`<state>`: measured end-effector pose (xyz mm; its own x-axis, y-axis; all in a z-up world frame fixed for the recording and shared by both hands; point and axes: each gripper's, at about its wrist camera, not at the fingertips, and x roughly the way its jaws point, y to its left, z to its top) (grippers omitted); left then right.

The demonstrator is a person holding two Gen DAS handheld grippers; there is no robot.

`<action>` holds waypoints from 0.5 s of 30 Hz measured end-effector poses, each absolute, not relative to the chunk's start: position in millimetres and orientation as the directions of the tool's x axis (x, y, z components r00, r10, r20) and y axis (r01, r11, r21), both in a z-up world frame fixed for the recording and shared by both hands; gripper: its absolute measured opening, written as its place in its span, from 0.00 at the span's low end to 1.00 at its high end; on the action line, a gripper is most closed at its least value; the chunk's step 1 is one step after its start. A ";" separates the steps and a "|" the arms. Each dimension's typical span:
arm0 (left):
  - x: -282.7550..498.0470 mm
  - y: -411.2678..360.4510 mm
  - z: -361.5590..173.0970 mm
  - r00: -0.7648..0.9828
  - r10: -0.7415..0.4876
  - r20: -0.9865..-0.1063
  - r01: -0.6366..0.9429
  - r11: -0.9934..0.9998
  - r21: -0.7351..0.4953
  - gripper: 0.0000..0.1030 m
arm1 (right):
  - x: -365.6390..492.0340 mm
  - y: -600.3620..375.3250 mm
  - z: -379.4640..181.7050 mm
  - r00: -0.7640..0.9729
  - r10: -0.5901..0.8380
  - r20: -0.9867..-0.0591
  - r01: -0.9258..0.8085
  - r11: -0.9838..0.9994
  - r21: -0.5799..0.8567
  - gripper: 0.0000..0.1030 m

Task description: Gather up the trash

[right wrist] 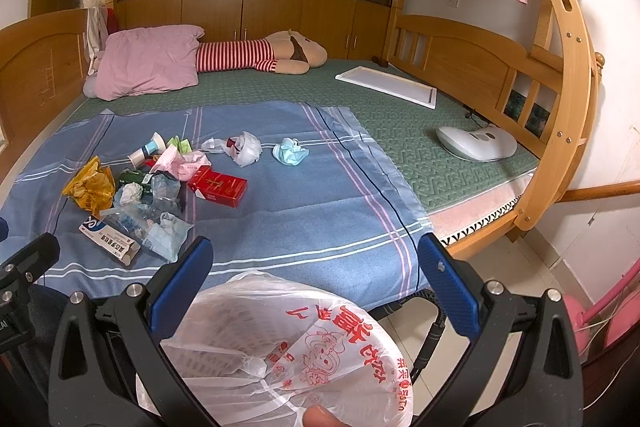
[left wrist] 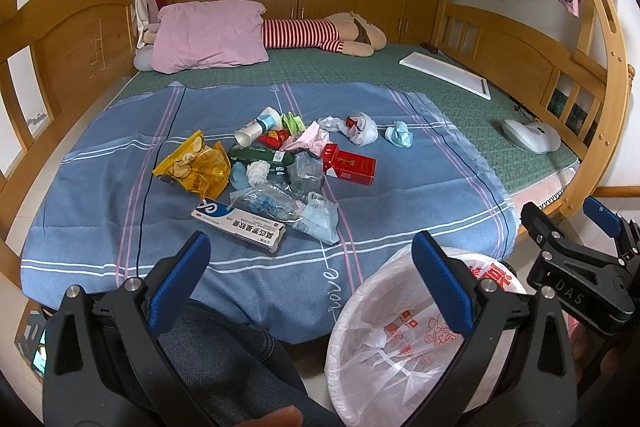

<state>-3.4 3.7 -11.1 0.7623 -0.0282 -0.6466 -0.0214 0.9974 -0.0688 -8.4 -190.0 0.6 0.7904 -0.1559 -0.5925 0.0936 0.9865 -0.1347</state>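
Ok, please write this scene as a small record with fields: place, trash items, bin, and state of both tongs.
place: blue striped sheet on a wooden bunk bed
trash pile: yellow snack bag, red carton, white medicine box, clear plastic wrappers
apart from pile: crumpled blue mask, white bag scrap
bin: basket lined with a white printed bag, on the floor beside the bed, no trash visible inside
left tongs: open, holding nothing
right tongs: open, above the bin

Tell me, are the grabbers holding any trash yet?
No. The left hand-held gripper and right hand-held gripper are both open and empty, above the bin bag.
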 end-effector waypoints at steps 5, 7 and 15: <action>-3.2 3.7 -10.9 0.762 -0.028 -0.647 -0.021 0.997 -0.069 0.97 | -8.4 -189.9 0.1 0.790 -0.157 -0.592 0.095 0.986 -0.135 0.97; -3.6 3.4 -11.2 0.761 -0.029 -0.648 -0.021 0.997 -0.069 0.97 | -8.7 -189.5 -0.9 0.790 -0.157 -0.593 0.095 0.986 -0.134 0.97; -2.0 4.3 -11.5 0.760 -0.027 -0.650 -0.023 0.997 -0.067 0.97 | -9.2 -189.6 -1.3 0.790 -0.157 -0.593 0.095 0.986 -0.134 0.97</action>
